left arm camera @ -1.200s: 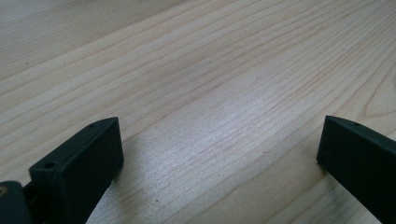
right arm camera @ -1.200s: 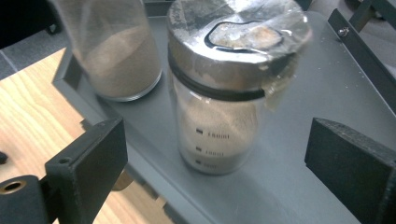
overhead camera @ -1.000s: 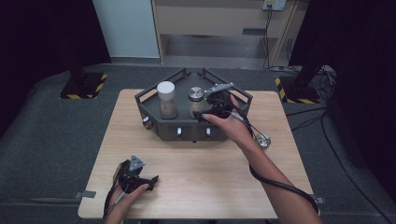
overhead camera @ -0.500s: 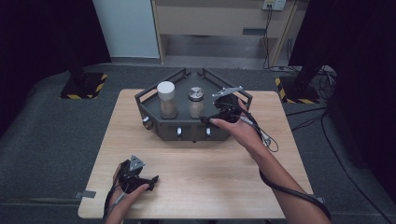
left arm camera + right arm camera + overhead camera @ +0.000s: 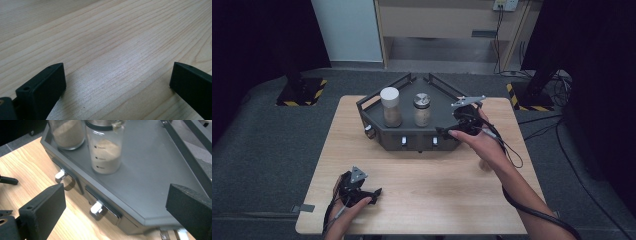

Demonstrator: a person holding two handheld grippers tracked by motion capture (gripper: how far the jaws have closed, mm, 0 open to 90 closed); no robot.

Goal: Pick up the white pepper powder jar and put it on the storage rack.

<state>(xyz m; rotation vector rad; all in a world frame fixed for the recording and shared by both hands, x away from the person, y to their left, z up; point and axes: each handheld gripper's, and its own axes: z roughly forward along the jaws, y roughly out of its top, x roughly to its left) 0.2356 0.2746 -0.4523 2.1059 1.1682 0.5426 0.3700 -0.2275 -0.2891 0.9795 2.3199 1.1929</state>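
A dark grey tray (image 5: 447,97) with front drawers stands at the back of the wooden table. On it are a white-lidded jar (image 5: 390,107) and a metal-lidded jar (image 5: 422,109), both holding brown powder. My right gripper (image 5: 451,128) hovers open over the tray's right front corner, apart from the jars. In the right gripper view, the marked metal-lidded jar (image 5: 106,152) stands ahead between the wide jaws of the right gripper (image 5: 115,195), with the white-lidded jar (image 5: 67,133) to its left. My left gripper (image 5: 371,192) rests open and empty near the table's front left. The left gripper view has the left gripper (image 5: 117,72) over bare wood.
Two drawers with white knobs (image 5: 96,207) face the front of the tray, and a round knob (image 5: 369,131) sits on its left face. Raised rails (image 5: 404,82) edge the tray's back. Wooden table (image 5: 427,185) lies in front. Cables trail at the right.
My right gripper has drawn back from the metal-lidded jar, moving right and toward the tray's front corner. The jar stays on the tray. The left gripper has not moved.
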